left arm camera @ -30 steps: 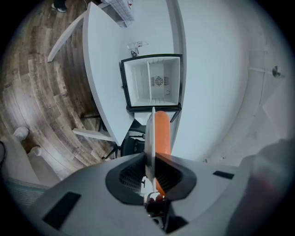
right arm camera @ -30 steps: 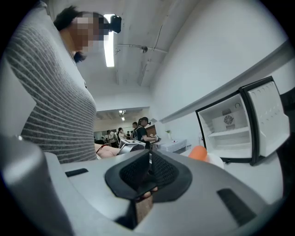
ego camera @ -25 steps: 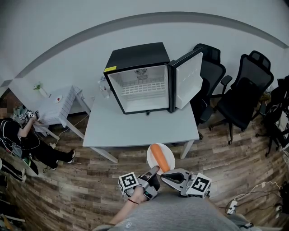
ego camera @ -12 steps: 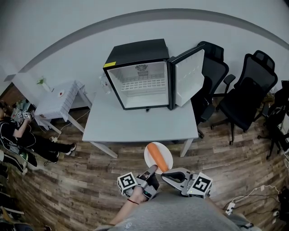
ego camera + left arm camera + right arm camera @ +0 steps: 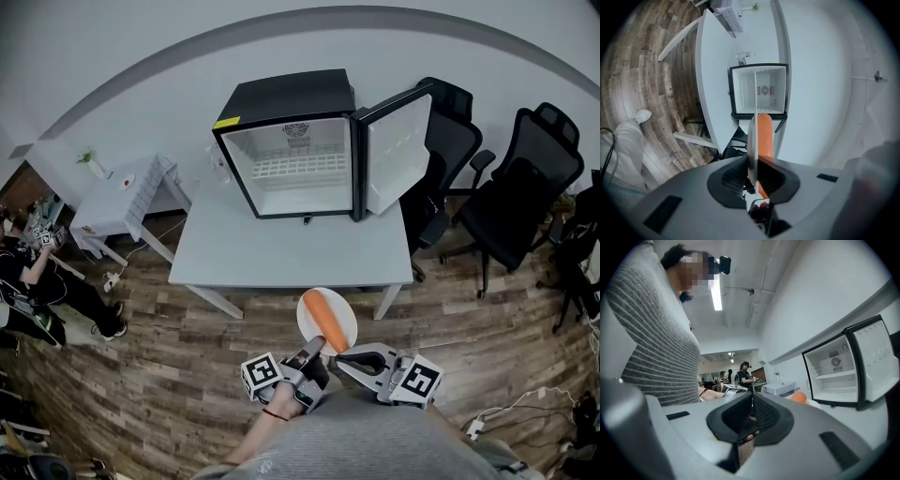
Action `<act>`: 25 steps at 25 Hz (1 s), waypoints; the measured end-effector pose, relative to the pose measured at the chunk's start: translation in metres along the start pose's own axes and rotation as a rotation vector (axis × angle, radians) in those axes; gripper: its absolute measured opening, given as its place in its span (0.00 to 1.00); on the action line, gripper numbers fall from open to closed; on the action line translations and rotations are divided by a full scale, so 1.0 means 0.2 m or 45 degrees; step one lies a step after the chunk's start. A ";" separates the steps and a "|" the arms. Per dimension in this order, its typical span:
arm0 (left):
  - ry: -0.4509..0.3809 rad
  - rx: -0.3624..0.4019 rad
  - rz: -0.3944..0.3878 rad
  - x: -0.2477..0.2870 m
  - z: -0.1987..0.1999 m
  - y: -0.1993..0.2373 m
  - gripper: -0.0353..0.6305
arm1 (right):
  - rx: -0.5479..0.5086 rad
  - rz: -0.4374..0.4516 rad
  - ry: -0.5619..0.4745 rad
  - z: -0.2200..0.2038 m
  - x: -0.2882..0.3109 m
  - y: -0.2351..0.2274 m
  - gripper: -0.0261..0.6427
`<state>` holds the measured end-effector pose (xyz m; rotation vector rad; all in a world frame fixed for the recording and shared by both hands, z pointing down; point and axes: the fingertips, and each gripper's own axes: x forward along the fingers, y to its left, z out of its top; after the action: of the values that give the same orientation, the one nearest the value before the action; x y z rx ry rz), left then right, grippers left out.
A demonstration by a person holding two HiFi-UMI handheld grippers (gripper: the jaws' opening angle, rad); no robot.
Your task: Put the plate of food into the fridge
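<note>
In front of the desk, just short of its near edge, one white plate carrying one orange piece of food hangs over the wood floor. Of the two tongs, the left tongs are clamped on the plate's near rim and point about level toward the one fridge, whose door is open. The right tongs are pressed together on nothing, just beside the left.
</note>
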<state>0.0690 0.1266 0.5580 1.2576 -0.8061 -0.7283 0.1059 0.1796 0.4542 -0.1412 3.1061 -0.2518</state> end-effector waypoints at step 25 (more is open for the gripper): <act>0.079 0.029 0.006 0.54 0.91 -0.13 0.13 | -0.026 -0.074 0.024 0.17 0.58 -0.81 0.06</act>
<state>-0.0285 -0.0640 0.5678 1.2920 -0.7684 -0.6749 0.0058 0.0040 0.4448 -0.2310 3.1276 -0.2241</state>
